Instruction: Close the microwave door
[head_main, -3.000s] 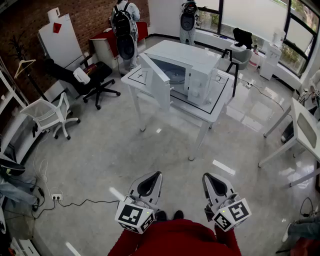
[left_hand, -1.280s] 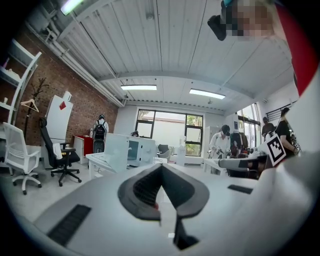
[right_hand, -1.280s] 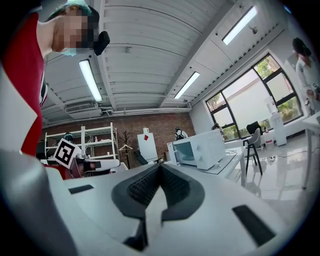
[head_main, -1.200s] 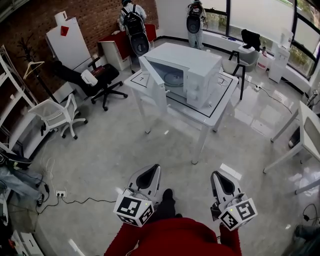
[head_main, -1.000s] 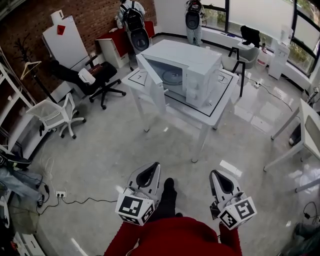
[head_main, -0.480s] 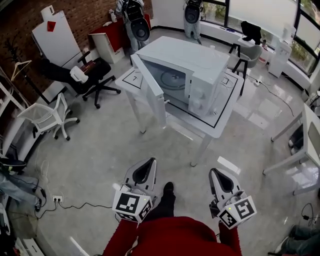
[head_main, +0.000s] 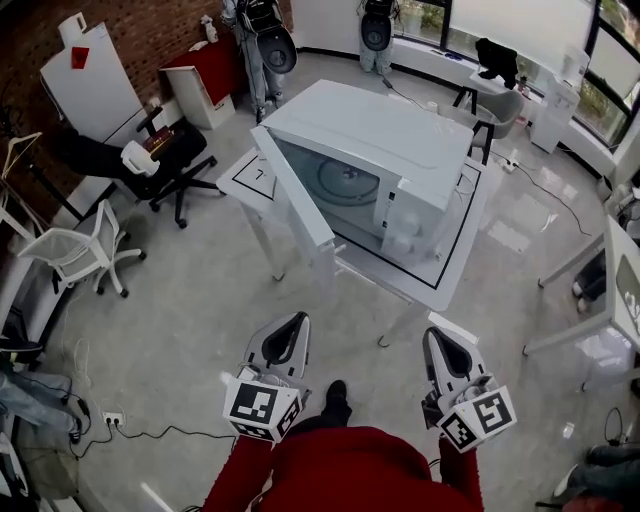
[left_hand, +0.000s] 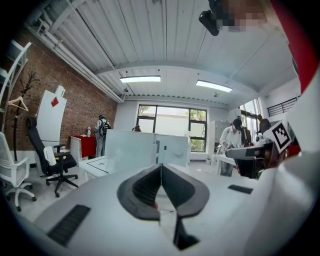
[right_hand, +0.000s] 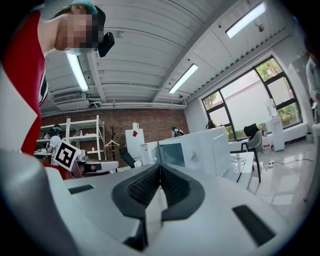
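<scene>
A white microwave (head_main: 372, 140) stands on a white table (head_main: 447, 274) in the middle of the room. Its door (head_main: 294, 203) is swung wide open to the left, and the glass turntable shows inside. Both grippers are held low in front of me, well short of the table and touching nothing. My left gripper (head_main: 291, 324) is shut and empty, pointing toward the open door (left_hand: 129, 150). My right gripper (head_main: 438, 339) is also shut and empty, aimed at the microwave (right_hand: 212, 145). Shut jaws show in the left gripper view (left_hand: 161, 167) and the right gripper view (right_hand: 160, 167).
A black office chair (head_main: 150, 160) and a white chair (head_main: 75, 250) stand at the left by the brick wall. Two people (head_main: 262, 40) stand at the back. Another white table (head_main: 610, 290) is at the right. A cable and socket strip (head_main: 112, 420) lie on the floor, lower left.
I have walked toward the microwave, so it and its table appear larger and closer. Both grippers came forward with me and stayed shut.
</scene>
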